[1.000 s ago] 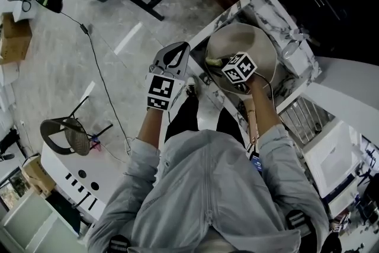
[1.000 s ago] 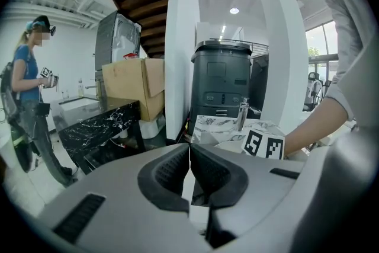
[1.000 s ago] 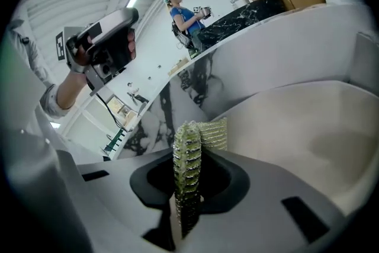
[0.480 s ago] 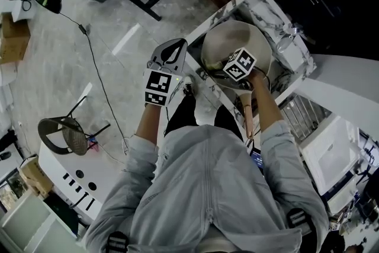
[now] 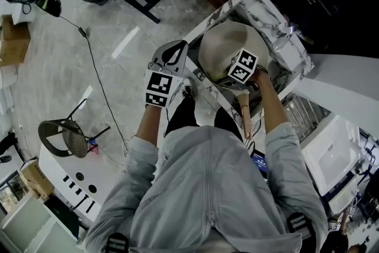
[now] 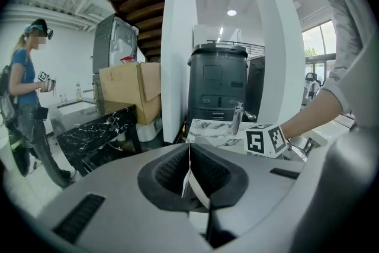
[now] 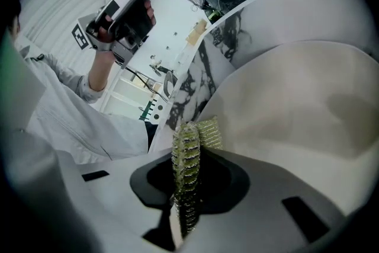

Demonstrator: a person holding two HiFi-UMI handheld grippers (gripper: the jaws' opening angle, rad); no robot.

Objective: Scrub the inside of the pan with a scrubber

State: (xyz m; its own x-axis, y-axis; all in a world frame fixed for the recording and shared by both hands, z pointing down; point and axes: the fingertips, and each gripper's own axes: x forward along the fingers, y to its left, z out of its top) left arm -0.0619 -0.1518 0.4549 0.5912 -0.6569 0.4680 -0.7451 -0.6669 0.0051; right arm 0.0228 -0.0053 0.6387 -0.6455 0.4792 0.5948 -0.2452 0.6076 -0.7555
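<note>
The pan point(image 5: 222, 44) lies in a sink, its pale beige inside facing up and its wooden handle point(image 5: 244, 114) pointing toward me. My right gripper point(image 5: 235, 71) reaches into the pan, shut on a green-yellow mesh scrubber point(image 7: 188, 169). In the right gripper view the scrubber's end rests against the pan's inside wall point(image 7: 296, 109). My left gripper point(image 5: 173, 53) hangs in the air left of the sink, apart from the pan. Its jaws are shut with nothing held point(image 6: 189, 172).
A marble-patterned counter point(image 5: 269, 12) frames the sink, with a faucet point(image 6: 237, 118) at its rim. A dish rack point(image 5: 305, 115) sits to the right. A stool point(image 5: 65, 136) and a cable point(image 5: 100, 74) are on the floor to the left. A person point(image 6: 26, 103) stands far off.
My right gripper has shifted with the scrubber across the pan's inside, toward its right side. The left gripper has barely moved.
</note>
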